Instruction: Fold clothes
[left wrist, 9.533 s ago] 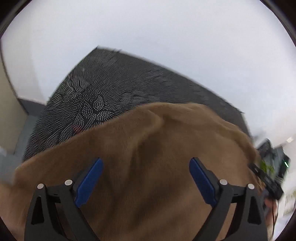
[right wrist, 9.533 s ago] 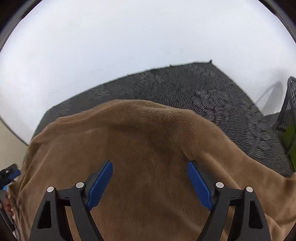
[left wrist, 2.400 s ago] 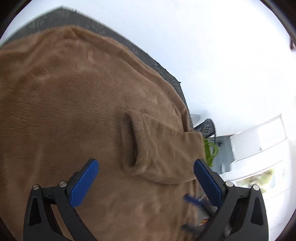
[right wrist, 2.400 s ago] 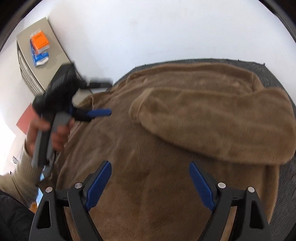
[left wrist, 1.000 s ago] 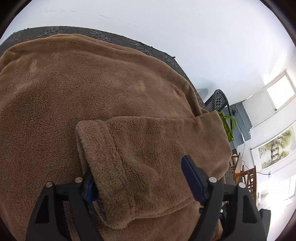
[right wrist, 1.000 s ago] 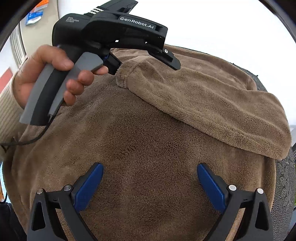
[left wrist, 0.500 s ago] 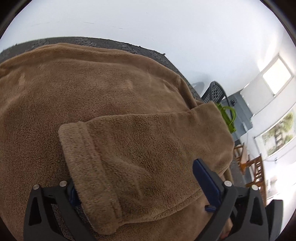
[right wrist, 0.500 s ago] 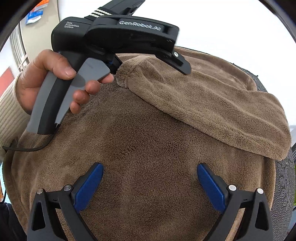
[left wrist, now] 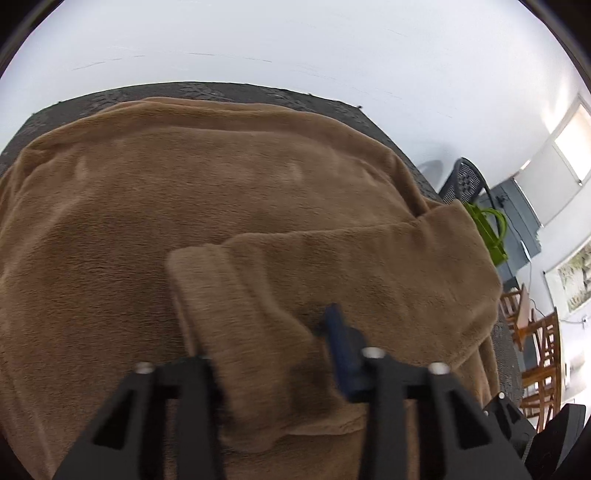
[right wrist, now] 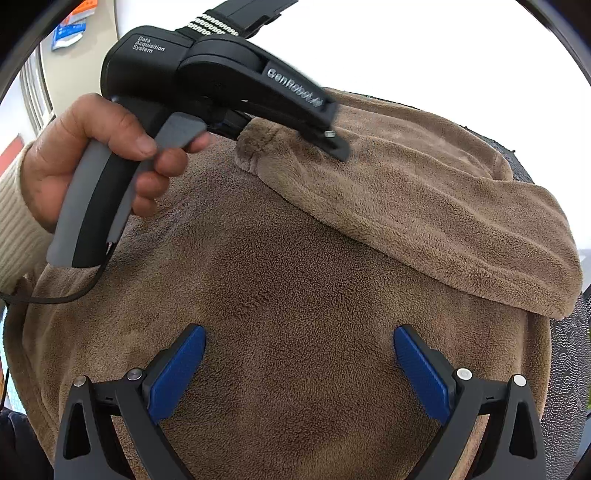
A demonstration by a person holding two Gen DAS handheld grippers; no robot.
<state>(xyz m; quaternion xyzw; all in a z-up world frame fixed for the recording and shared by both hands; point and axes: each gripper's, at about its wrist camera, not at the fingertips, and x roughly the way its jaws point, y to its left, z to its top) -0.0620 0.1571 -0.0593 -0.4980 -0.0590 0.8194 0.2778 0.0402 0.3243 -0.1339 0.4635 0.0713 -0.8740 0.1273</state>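
Note:
A brown fleece garment (left wrist: 166, 206) (right wrist: 295, 280) lies spread on a dark patterned mat (left wrist: 221, 90). One sleeve (left wrist: 369, 266) (right wrist: 424, 214) is folded across its body. My left gripper (left wrist: 266, 347) (right wrist: 284, 136) has its jaws closing on the sleeve's cuff (left wrist: 207, 280). Fleece is bunched between the pads and hides the left one. In the right wrist view a person's hand (right wrist: 92, 155) holds that gripper at the cuff (right wrist: 266, 147). My right gripper (right wrist: 298, 332) is open low over the garment's body, with nothing between its fingers.
A black mesh basket (left wrist: 465, 177) with a green bag (left wrist: 487, 229) stands past the mat's right corner, with wooden chairs (left wrist: 539, 350) further right. A white wall lies behind the mat. A cabinet with small boxes (right wrist: 70, 29) sits at the upper left.
The left jaws stood wide around the cuff half a second ago and have now narrowed onto it, bunching the fleece. The right gripper has not moved.

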